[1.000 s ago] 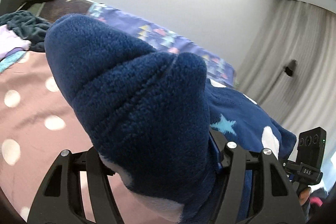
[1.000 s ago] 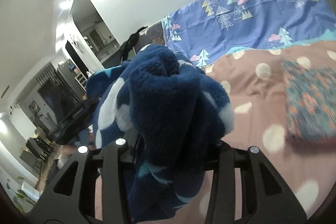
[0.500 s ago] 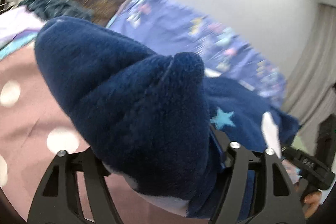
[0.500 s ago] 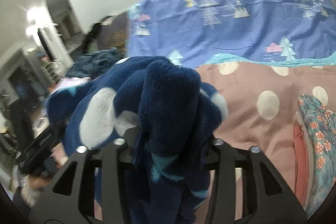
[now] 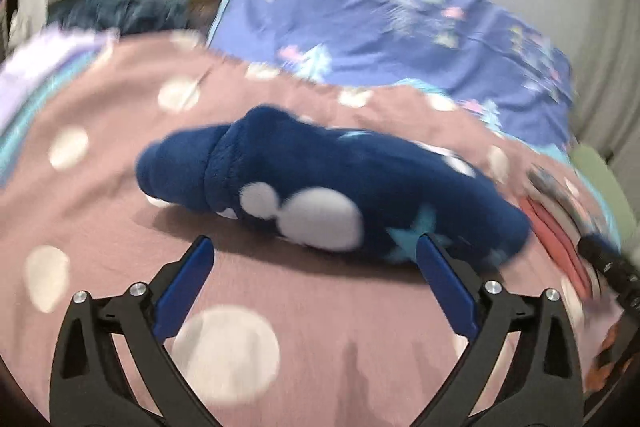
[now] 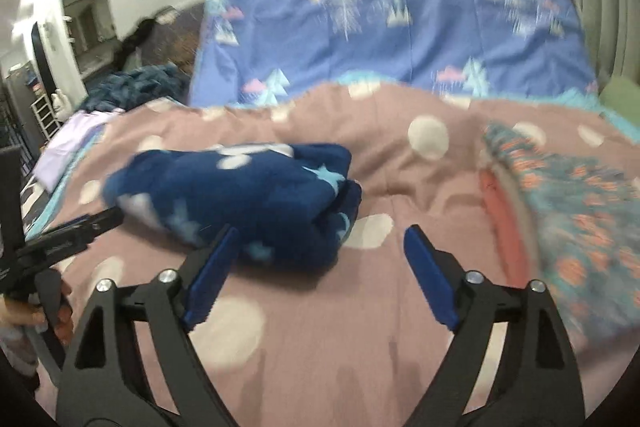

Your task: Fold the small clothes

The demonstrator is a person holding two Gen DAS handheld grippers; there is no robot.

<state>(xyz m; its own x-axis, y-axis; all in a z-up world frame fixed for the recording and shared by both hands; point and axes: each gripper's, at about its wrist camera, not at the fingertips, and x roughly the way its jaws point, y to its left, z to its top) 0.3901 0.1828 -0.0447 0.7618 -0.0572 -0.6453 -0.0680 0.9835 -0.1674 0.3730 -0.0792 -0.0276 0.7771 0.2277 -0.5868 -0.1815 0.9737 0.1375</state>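
Navy fleece, dotted white and starred in pale blue, lies in a folded bundle on a dusty-pink spotted bedspread [image 5: 304, 311], the small garment [image 5: 320, 195] resting free of both tools. Far left in the left wrist view, a lilac cloth [image 5: 44, 67] and a heap of dark teal clothing [image 5: 128, 13] sit at the bed's edge, blurred. The left gripper [image 5: 316, 251] has just been opening and now stands spread wide, its blue pads just short of the bundle's near edge, with nothing pinched between them. Behind the bedspread a blue sheet printed with trees [image 5: 400, 27] rises toward the wall. In the right wrist view the same bundle sits left of centre, and the right gripper [image 6: 320, 239] has likewise just been opening; its jaws are apart, the left pad close against the fleece's near corner, though blur hides whether it touches, the right pad over bare bedspread. At that view's left edge a hand [image 6: 24, 315] holds the other tool. To the right lies a folded teal floral garment with a coral layer [image 6: 568, 211].
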